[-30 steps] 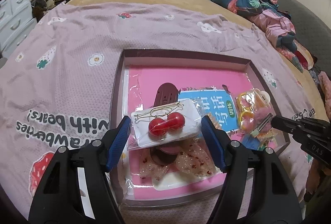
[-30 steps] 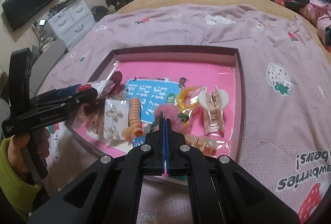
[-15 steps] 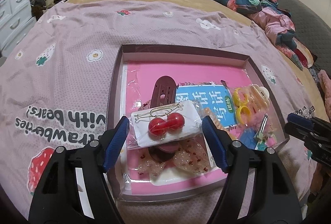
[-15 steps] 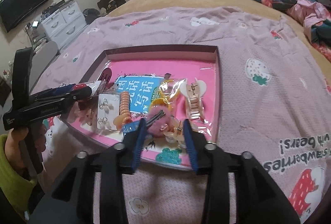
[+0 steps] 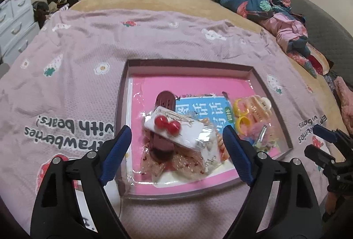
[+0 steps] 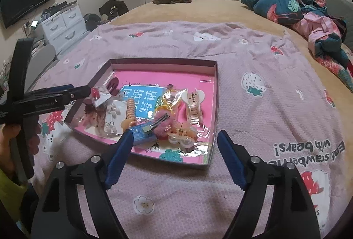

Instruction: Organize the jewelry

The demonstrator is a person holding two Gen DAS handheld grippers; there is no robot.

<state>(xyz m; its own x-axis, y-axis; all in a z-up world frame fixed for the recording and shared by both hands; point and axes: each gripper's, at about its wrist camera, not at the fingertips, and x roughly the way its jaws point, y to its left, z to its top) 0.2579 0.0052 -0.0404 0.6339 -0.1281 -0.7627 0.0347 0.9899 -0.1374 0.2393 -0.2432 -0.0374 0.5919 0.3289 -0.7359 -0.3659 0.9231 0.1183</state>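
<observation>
A shallow box (image 5: 123, 93) (image 6: 215, 93) with a pink floor lies on the lilac blanket. It holds a bagged card of red cherry earrings (image 5: 168, 124) (image 6: 98, 95) lying tilted on a maroon hair clip (image 5: 164, 102), a sheer bow (image 5: 174, 164), a cream claw clip (image 6: 194, 106), an orange coil tie (image 6: 130, 110), a pink pompom clip (image 6: 164, 123) and pearl earrings (image 6: 183, 139). My left gripper (image 5: 176, 144) is open and empty, hovering over the box's near left part. My right gripper (image 6: 174, 150) is open and empty at the box's near edge.
The blanket (image 6: 275, 106) covers a tan bed. A heap of blue and pink bedding (image 5: 264, 3) lies at the far right. White drawers (image 6: 64, 23) and a wall TV (image 6: 26, 3) stand to the left. Wardrobes line the far wall.
My left gripper opened wide and the cherry earring card dropped onto the maroon clip. My right gripper let go of the pompom clip, opened fully and drew back to the box's near edge.
</observation>
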